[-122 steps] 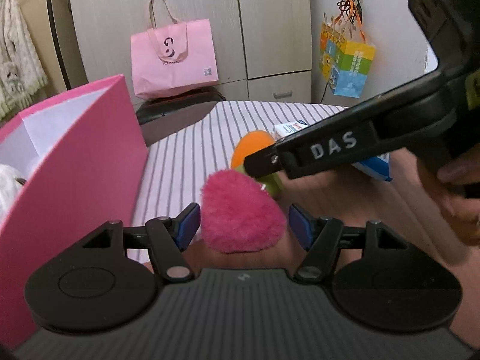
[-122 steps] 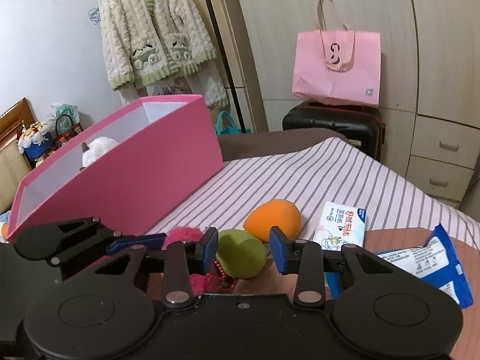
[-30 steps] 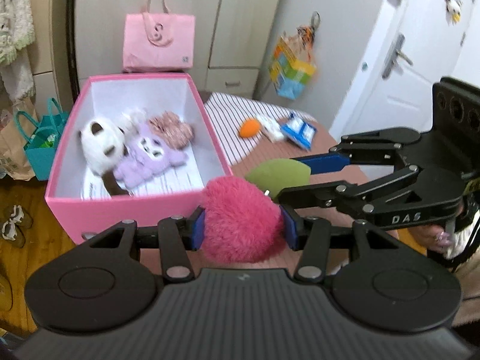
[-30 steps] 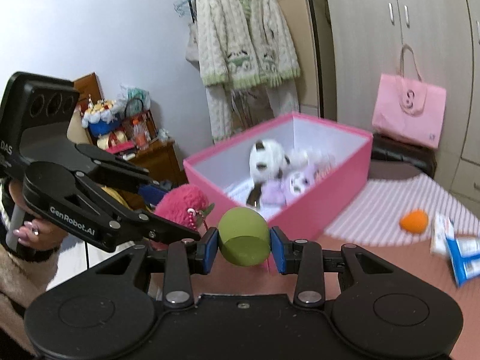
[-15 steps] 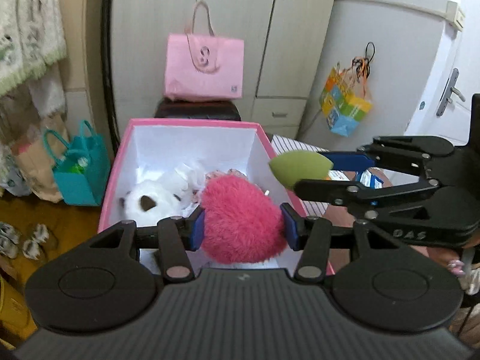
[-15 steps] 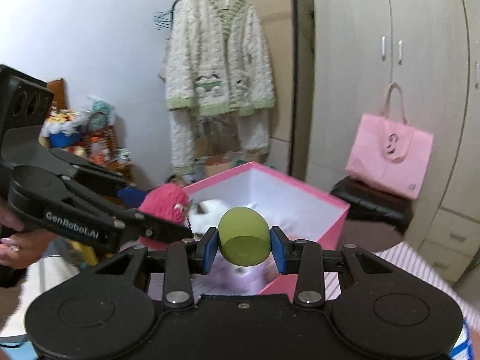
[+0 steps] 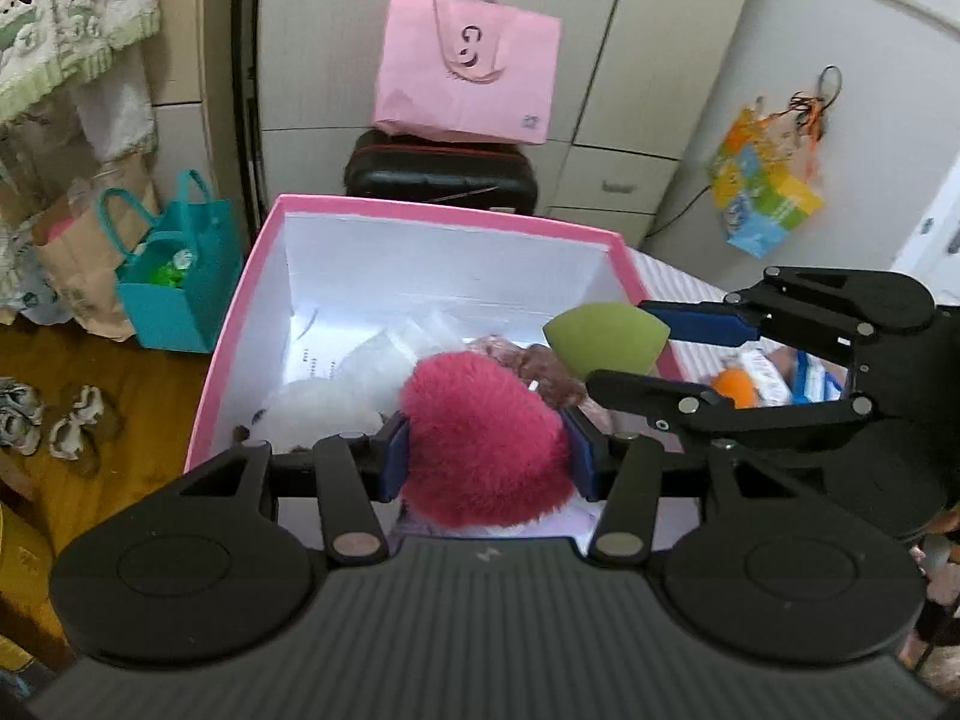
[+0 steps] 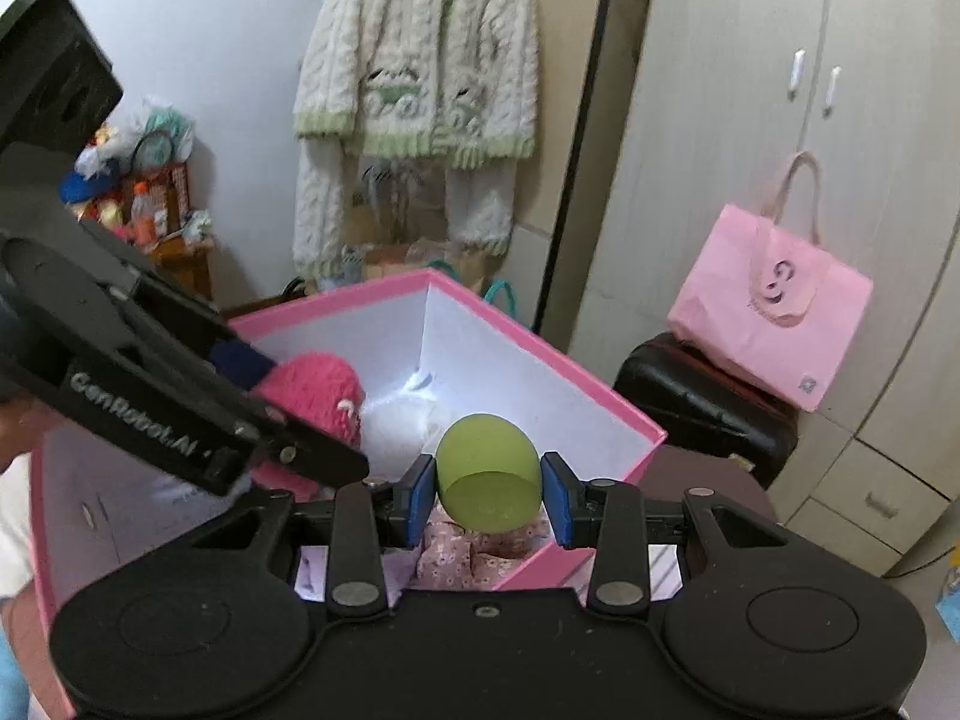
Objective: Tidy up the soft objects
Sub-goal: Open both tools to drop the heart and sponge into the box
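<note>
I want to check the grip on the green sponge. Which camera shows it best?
The right wrist view: the green sponge sits centred between the right gripper's blue pads. The left wrist view shows it side-on only.

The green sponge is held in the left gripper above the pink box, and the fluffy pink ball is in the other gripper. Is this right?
Not quite. The green sponge is in the right gripper, as the right wrist view shows. It is above the pink box, and the fluffy pink ball is in the other gripper, the left gripper.
</note>
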